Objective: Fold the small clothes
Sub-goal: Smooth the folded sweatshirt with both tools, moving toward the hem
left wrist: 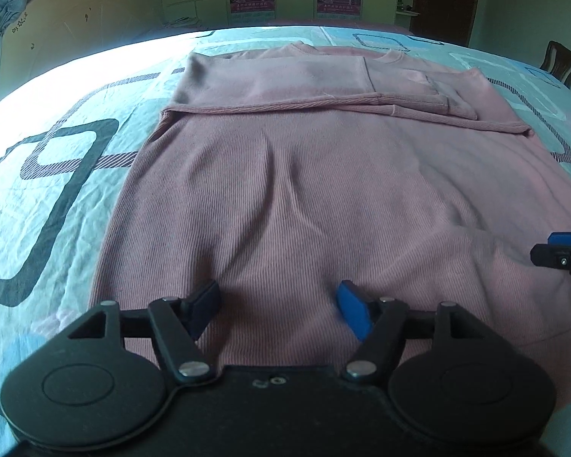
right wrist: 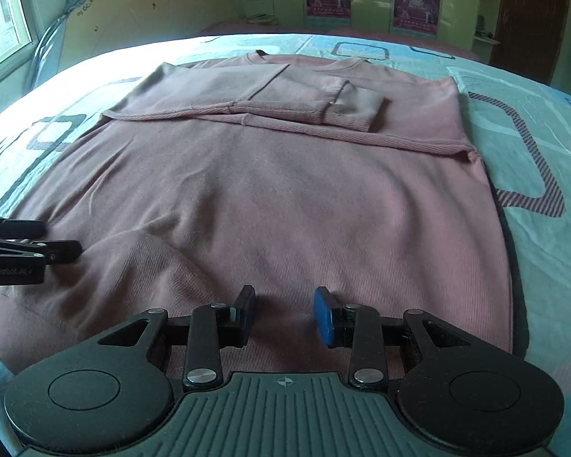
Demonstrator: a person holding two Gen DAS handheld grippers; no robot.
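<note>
Left gripper (left wrist: 279, 306): jaws spread wide, nothing between them, hanging over the near part of the pink sweater (left wrist: 323, 198). Fingertips look close to the fabric; contact can't be confirmed. In the right wrist view the left gripper (right wrist: 59, 240) enters from the left edge, its fingers apart over the sweater's left side.

Pink sweater (right wrist: 285, 198): lies flat on the bedsheet (left wrist: 57, 175), centred, taking up most of both views. Ribbed knit. Far half has the sleeves folded across the chest; one cuff (right wrist: 358, 110) lies on top toward the right, and a ribbed edge runs side to side just below it. Neckline sits at the far end. Long soft crease (left wrist: 285, 175) runs down the middle of the near panel, with smaller wrinkles around it. Near edge is hidden under the gripper bodies.

Bedsheet (right wrist: 533, 175): light blue with dark rounded-square outlines, visible on both sides of the sweater, strongly lit at far left.

Right gripper (right wrist: 284, 314): jaws open, empty, narrower gap than the left, over the near-right part of the sweater. In the left wrist view the right gripper (left wrist: 563, 253) shows at the right edge, only partly in frame, just above the fabric.

Background: round wooden board (left wrist: 76, 26) leaning far left, two posters (right wrist: 373, 0) on pale cabinets, dark door (left wrist: 447, 0) far right.
</note>
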